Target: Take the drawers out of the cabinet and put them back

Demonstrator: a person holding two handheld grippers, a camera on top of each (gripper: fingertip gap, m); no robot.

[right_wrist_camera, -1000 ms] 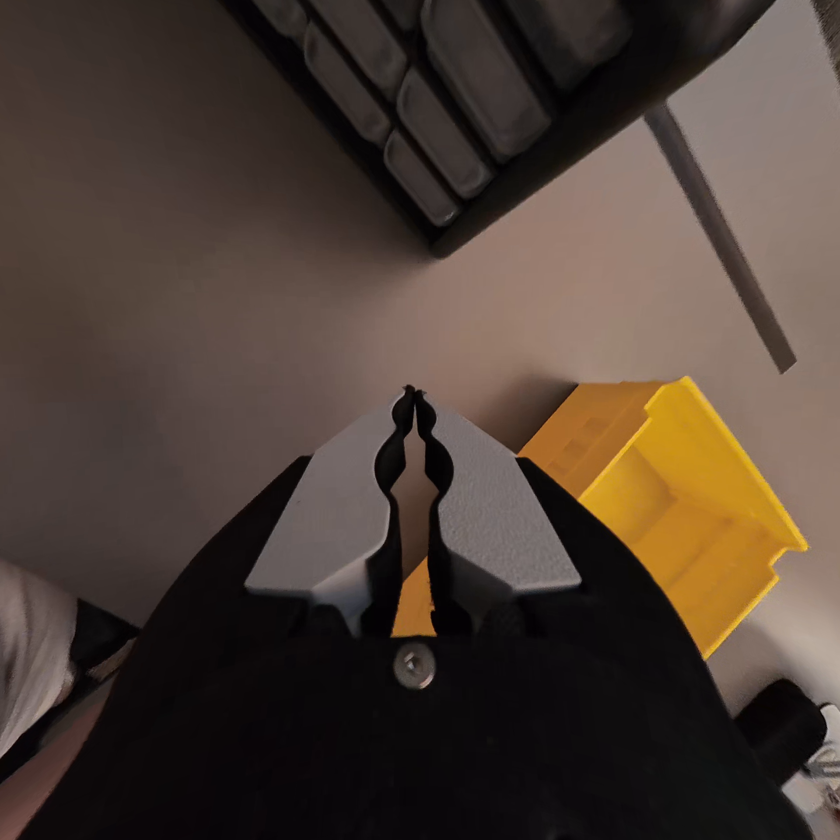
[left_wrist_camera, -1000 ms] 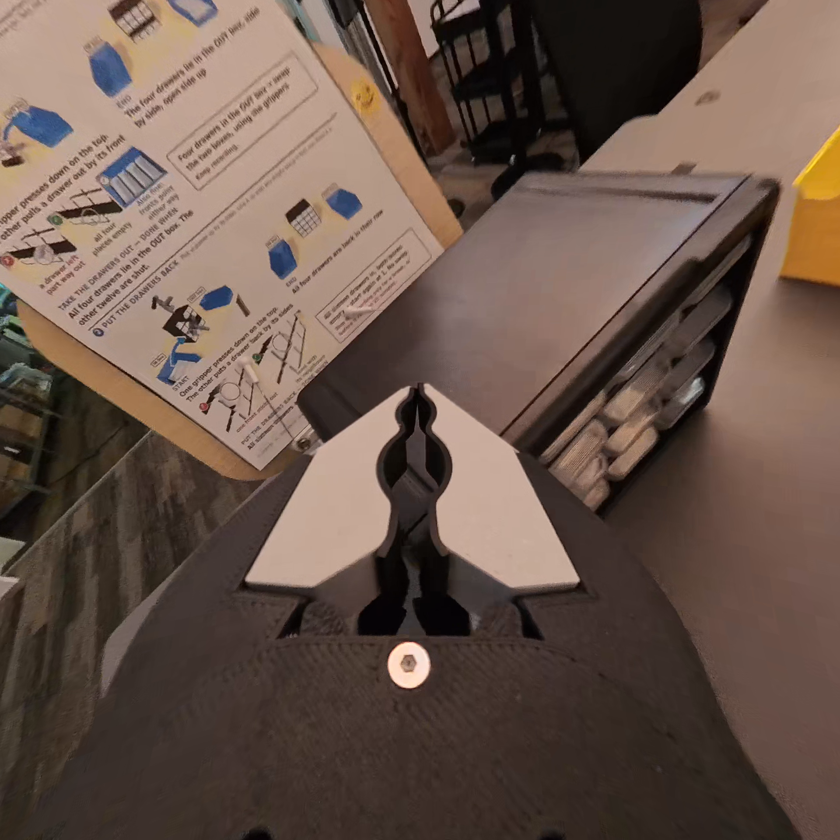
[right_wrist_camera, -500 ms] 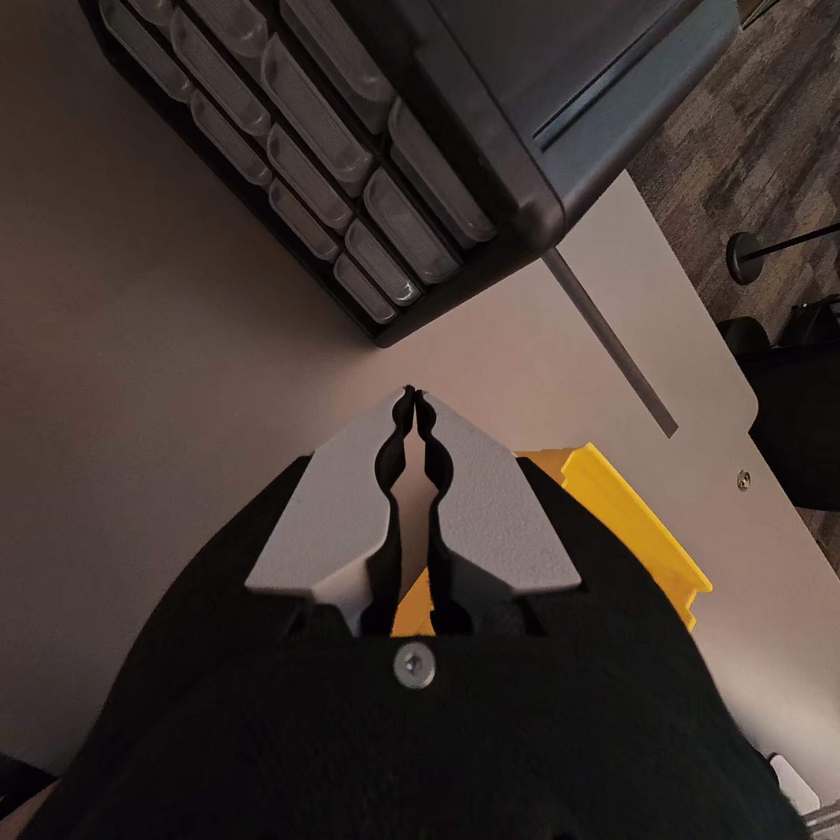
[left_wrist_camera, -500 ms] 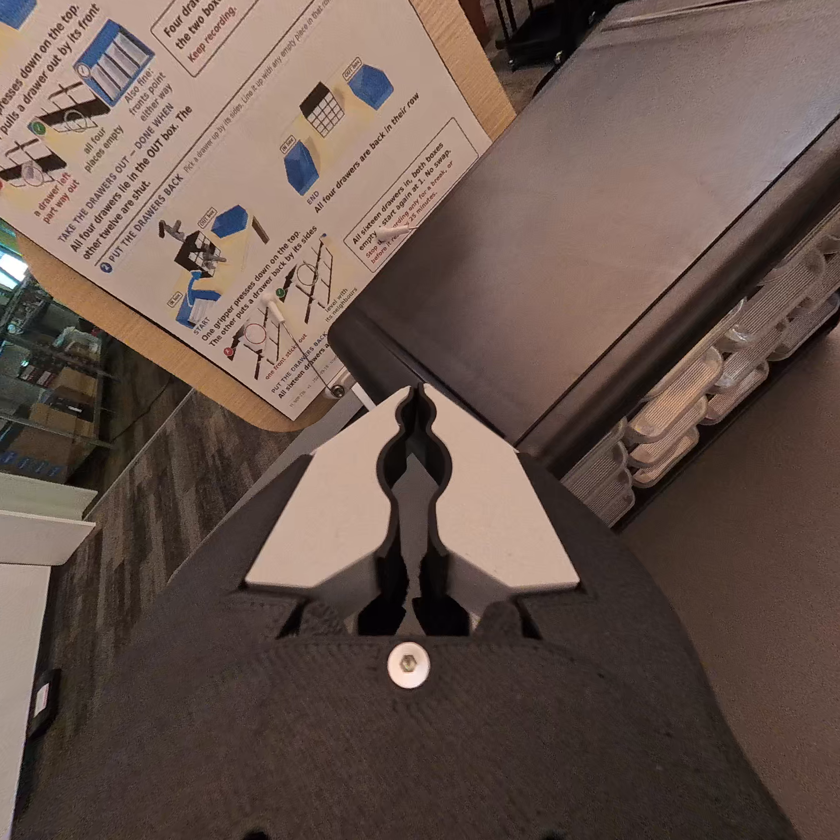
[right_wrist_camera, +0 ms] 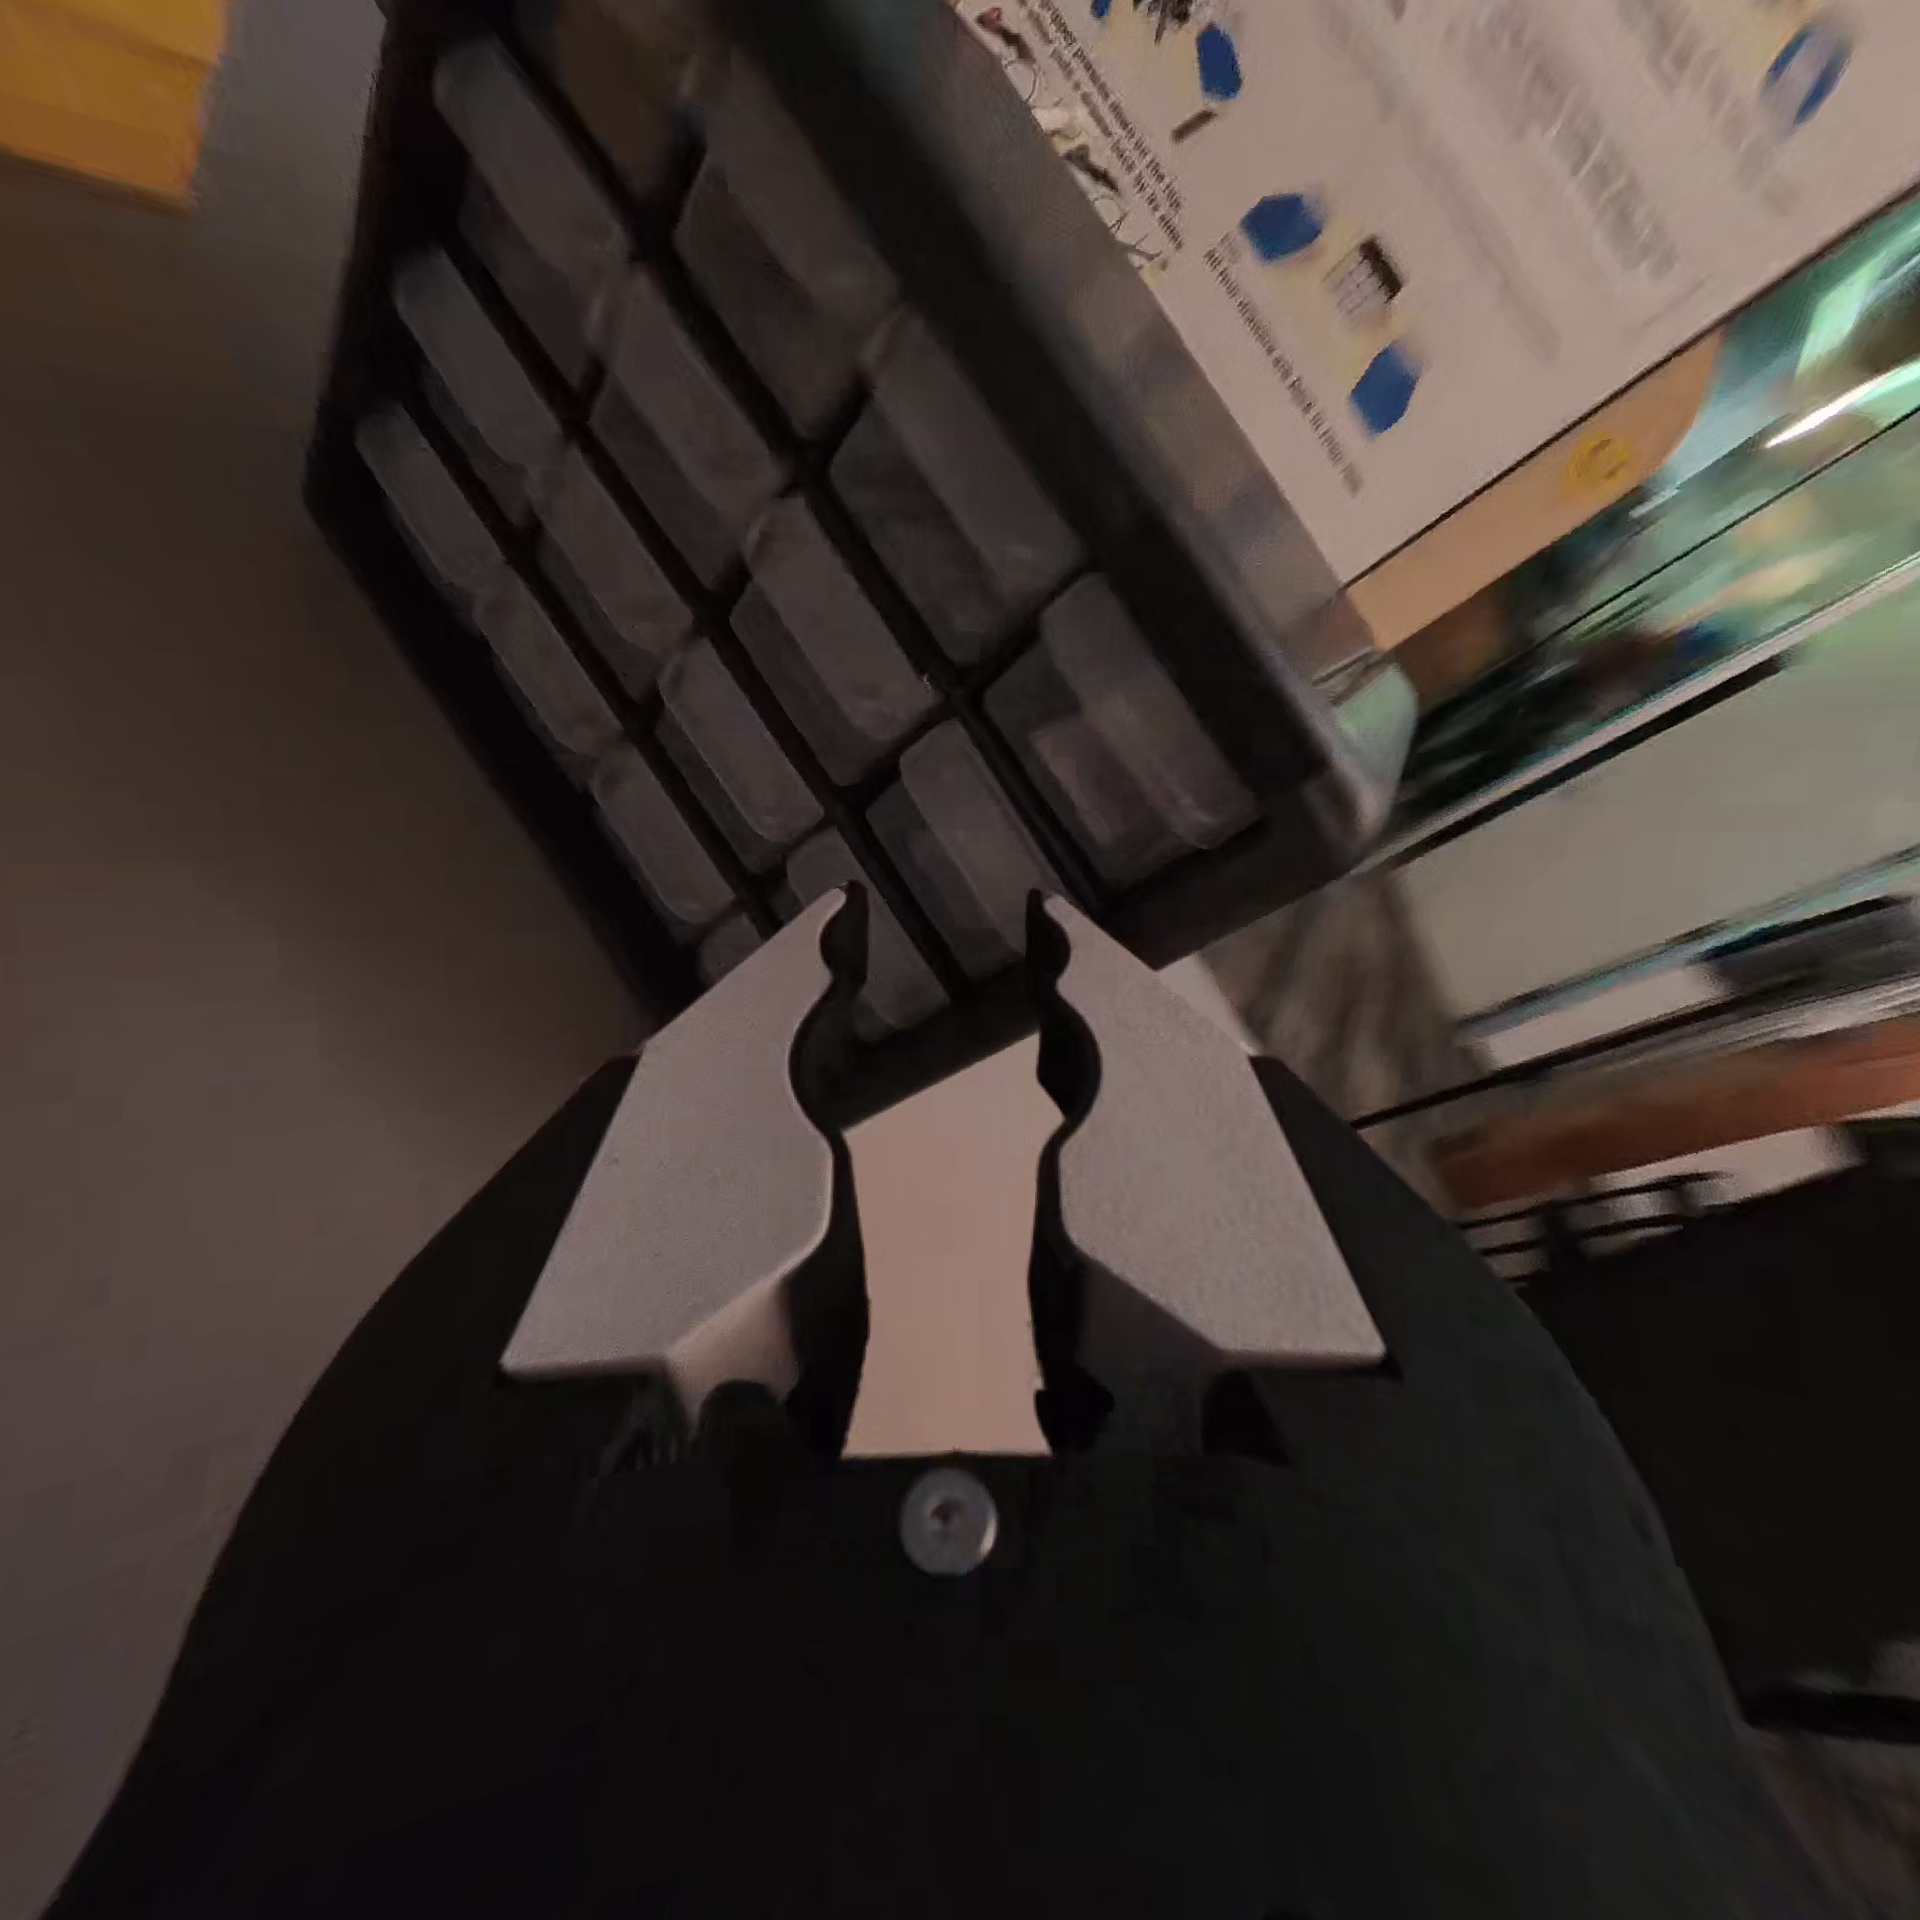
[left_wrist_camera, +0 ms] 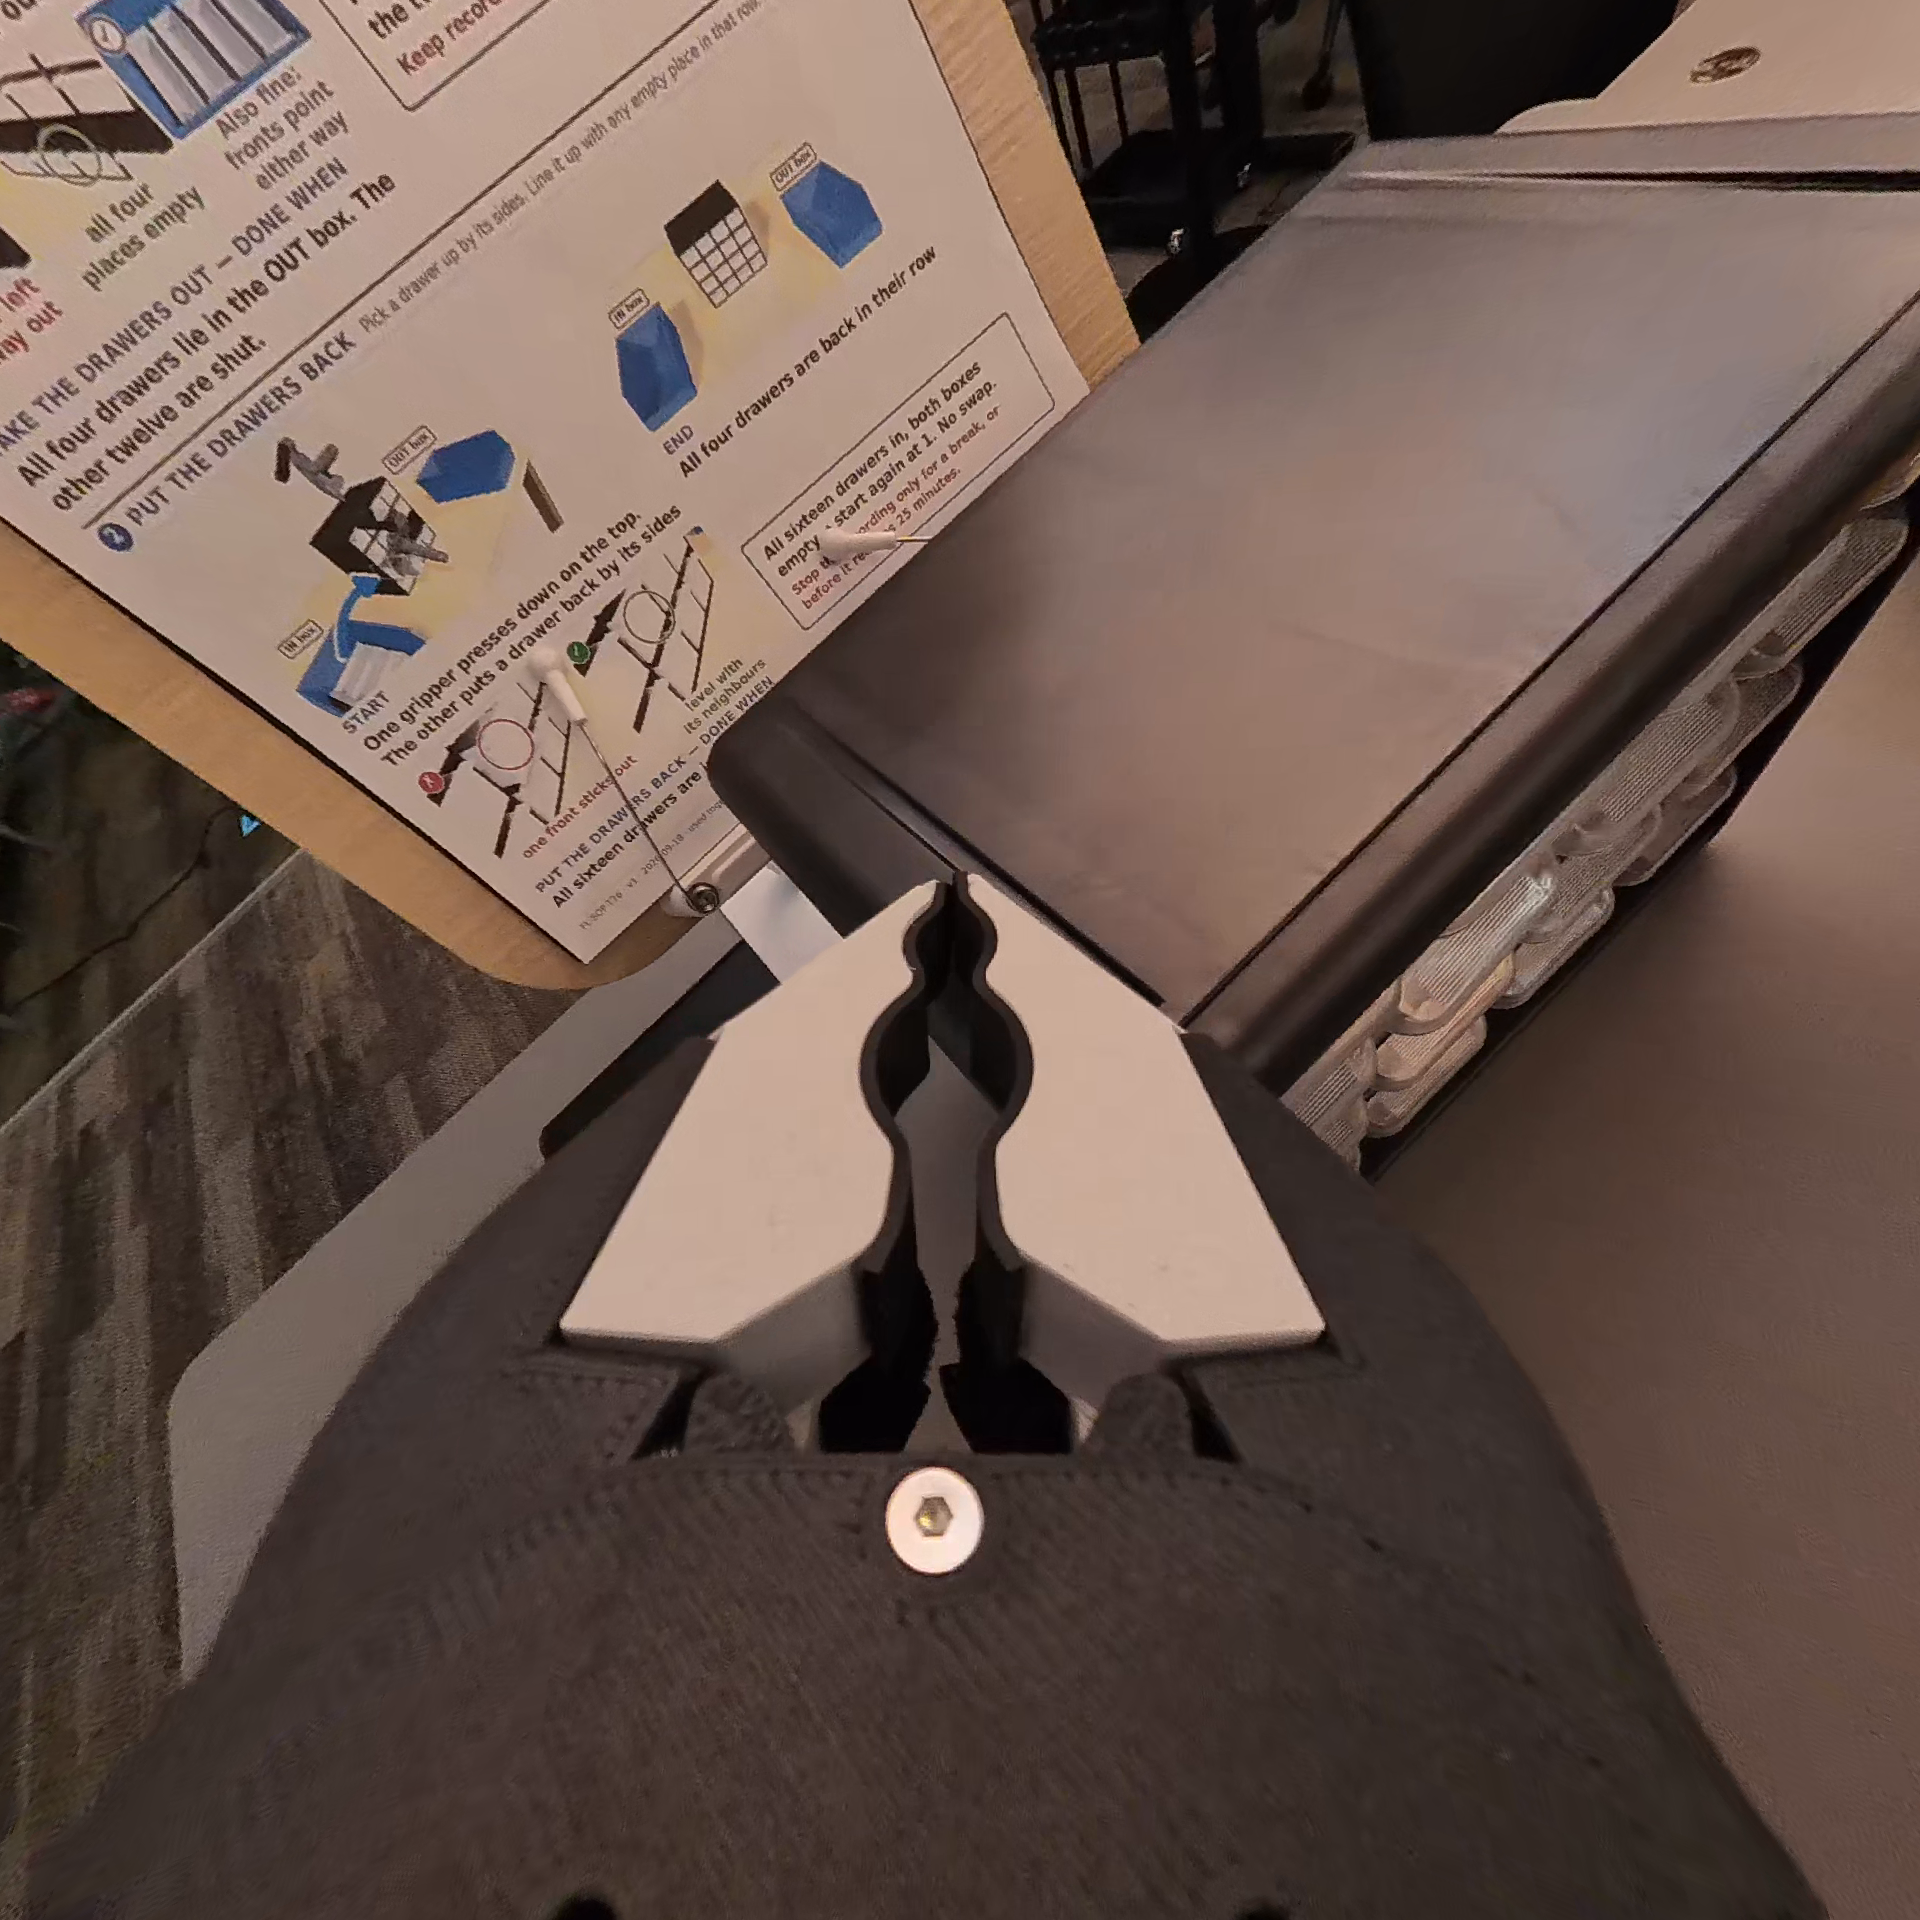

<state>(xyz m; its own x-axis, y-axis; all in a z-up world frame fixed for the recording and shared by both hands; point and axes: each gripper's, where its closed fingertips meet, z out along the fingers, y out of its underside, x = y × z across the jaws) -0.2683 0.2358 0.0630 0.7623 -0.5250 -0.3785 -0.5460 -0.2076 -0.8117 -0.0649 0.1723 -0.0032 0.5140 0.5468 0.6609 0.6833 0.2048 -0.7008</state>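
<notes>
We see the left gripper clenched, tips together, gripping nothing, just off the near corner of the black cabinet top. The right gripper is released, jaws apart, empty, pointing at the cabinet's front beside its lower corner. Clear drawers all sit in their slots; that view is blurred. The cabinet stands on the grey table near its edge, instruction sheet behind, yellow bin beside.
</notes>
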